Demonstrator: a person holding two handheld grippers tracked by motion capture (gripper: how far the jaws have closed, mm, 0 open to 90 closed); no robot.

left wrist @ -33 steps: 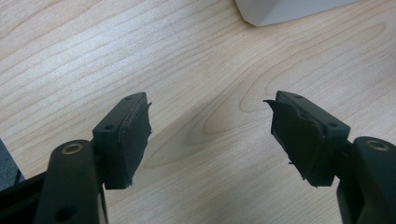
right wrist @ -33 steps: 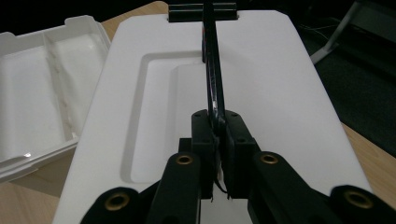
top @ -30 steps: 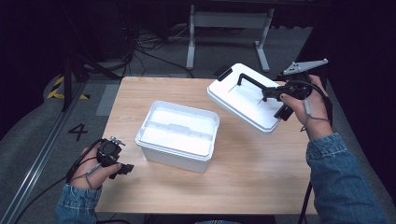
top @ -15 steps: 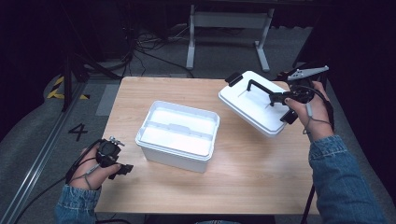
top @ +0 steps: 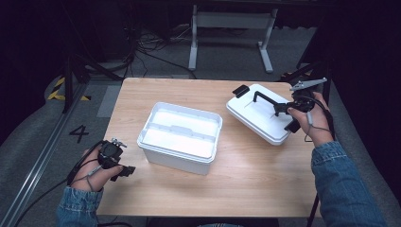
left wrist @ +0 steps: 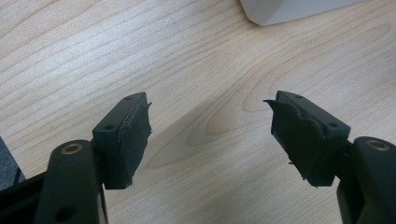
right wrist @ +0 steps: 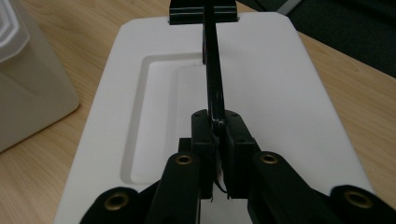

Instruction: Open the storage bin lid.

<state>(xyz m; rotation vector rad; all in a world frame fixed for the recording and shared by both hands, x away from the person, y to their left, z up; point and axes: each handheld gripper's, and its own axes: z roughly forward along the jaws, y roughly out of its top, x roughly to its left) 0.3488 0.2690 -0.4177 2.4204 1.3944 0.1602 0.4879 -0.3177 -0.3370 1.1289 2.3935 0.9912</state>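
My right gripper (right wrist: 217, 140) is clamped on the black handle (right wrist: 211, 70) of the white lid (top: 257, 116), at the table's (top: 246, 189) right side, beside the open white box (top: 182, 135). My left gripper (left wrist: 210, 133) gapes wide over bare wood. A "4" (top: 78, 133) marks the floor

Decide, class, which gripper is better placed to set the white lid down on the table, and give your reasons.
The right gripper: its jaws are already shut on the lid's black handle, with the lid low over the table. The left gripper is open, across the open box.
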